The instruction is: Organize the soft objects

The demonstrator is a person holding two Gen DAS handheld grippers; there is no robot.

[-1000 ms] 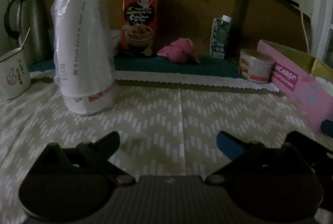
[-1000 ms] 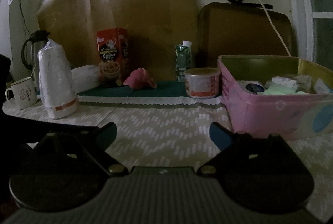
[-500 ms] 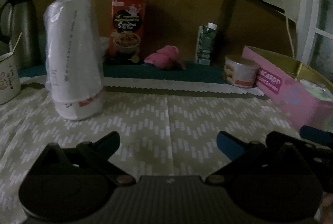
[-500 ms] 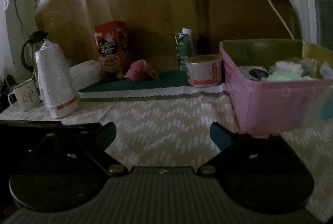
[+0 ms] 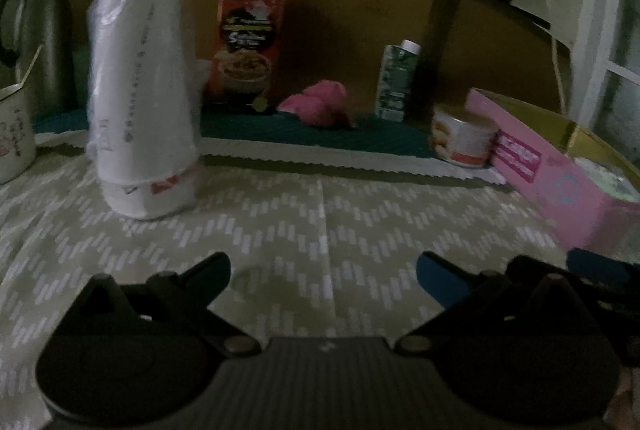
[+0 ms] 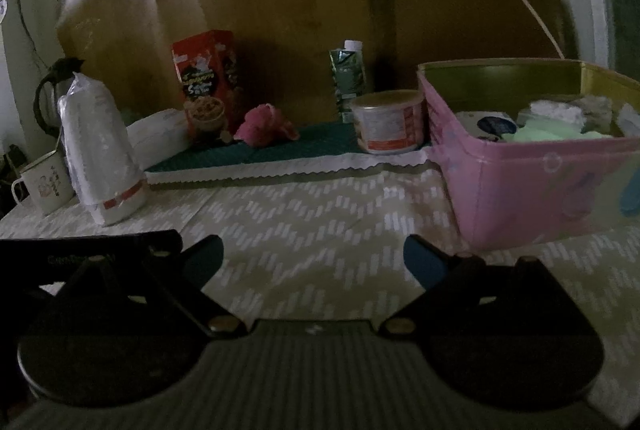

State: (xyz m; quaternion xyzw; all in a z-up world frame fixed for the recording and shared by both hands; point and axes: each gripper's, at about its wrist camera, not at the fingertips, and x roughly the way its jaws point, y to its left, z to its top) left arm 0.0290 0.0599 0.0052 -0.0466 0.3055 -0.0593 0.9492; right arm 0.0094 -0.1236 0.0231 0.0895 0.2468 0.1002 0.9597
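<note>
A pink soft toy (image 5: 320, 103) (image 6: 266, 130) lies on the dark green mat (image 5: 320, 138) at the back of the table. A pink box (image 6: 532, 174) (image 5: 560, 174) at the right holds several soft items, among them a pale green cloth (image 6: 548, 130) and white pieces. My left gripper (image 5: 323, 272) hovers open over the patterned cloth with nothing between its fingers. My right gripper (image 6: 313, 256) is open too, empty, left of the box. Both stand well short of the toy.
A tall bagged stack of white cups (image 5: 142, 102), a mug (image 6: 42, 186) and a kettle (image 5: 40, 42) stand at the left. A red carton (image 5: 250, 42), a green drink carton (image 5: 396, 82) and a round tin (image 6: 388, 126) line the back. Brown boards lean on the wall.
Both views have shifted a little; the left one swung slightly right and the right one now sits nearer the pink box. Both grippers stay open and empty.
</note>
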